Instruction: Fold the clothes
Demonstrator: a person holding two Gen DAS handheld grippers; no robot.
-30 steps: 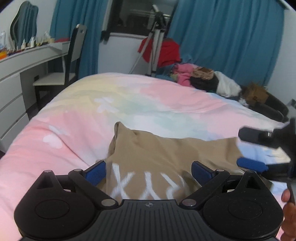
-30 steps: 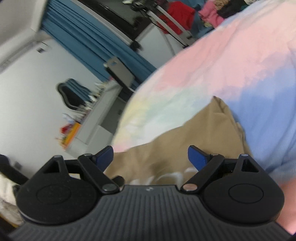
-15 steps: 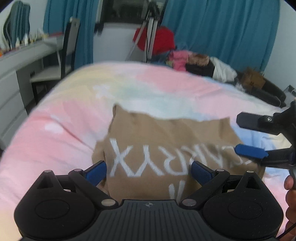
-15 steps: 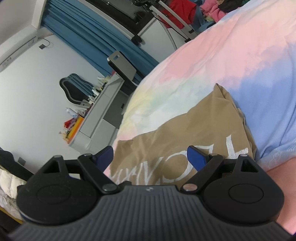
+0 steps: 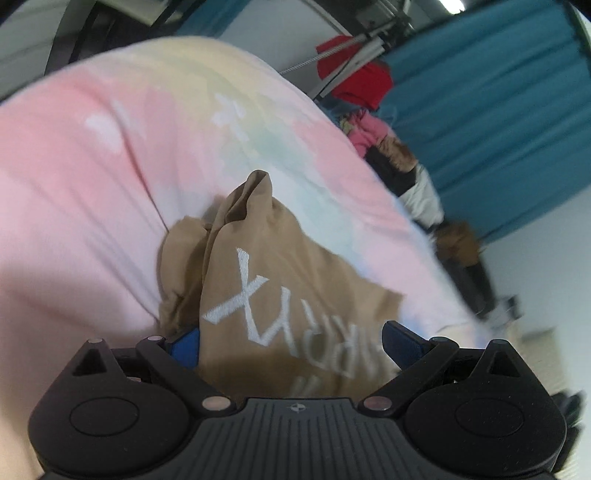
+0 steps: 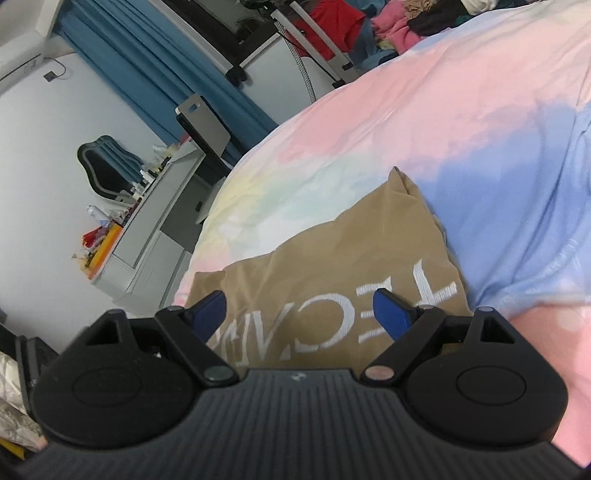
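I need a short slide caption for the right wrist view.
Open right gripper above a tan garment with white lettering on a pastel bedspread.

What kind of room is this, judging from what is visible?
Most likely a bedroom: a bed with a pastel duvet, a dressing table with a mirror, and a pile of clothes.

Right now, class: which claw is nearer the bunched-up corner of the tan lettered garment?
Left. The left claw sits open beside the bunched corner of the tan lettered garment; the right claw is open over the flatter lettered end.
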